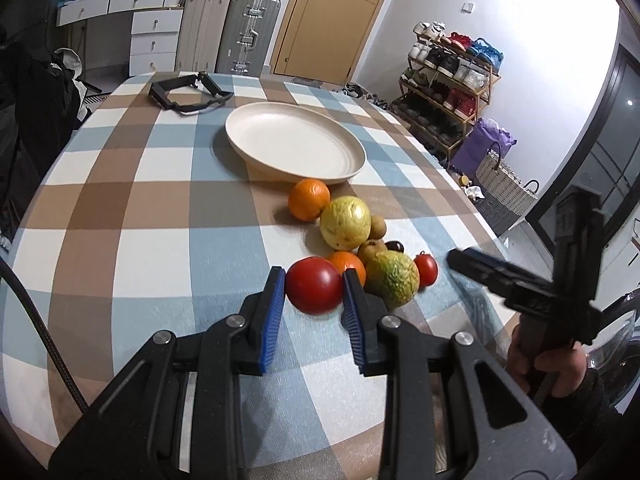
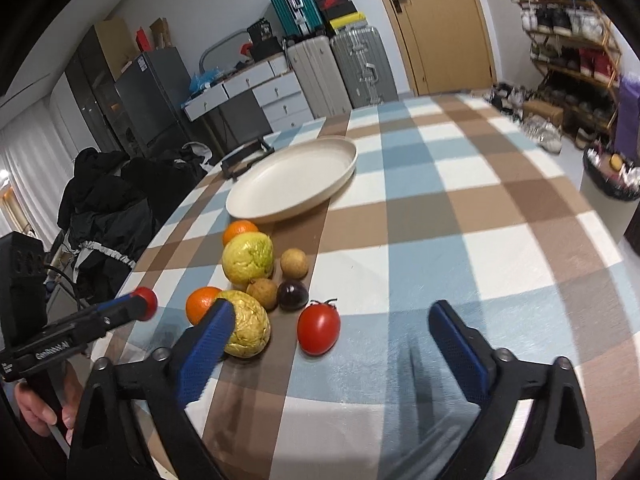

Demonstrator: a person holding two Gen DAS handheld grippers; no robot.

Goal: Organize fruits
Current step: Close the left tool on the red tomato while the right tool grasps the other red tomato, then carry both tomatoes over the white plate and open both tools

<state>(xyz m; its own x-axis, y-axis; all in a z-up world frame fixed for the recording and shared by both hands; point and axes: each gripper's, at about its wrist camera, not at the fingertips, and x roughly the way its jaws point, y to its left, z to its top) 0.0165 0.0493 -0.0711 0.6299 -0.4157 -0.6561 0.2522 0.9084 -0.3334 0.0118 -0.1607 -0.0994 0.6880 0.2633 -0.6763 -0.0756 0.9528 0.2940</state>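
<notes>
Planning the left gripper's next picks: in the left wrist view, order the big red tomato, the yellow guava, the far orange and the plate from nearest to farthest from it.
1. Big red tomato, between the left gripper's fingers.
2. Yellow guava, mid-pile.
3. Far orange, by the plate's near edge.
4. Plate, beyond the pile.

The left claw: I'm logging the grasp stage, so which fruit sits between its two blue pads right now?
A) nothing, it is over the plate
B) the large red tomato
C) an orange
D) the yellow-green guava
B: in the left wrist view the left claw has its two blue pads on either side of the large red tomato, while the plate lies empty farther back.
</notes>
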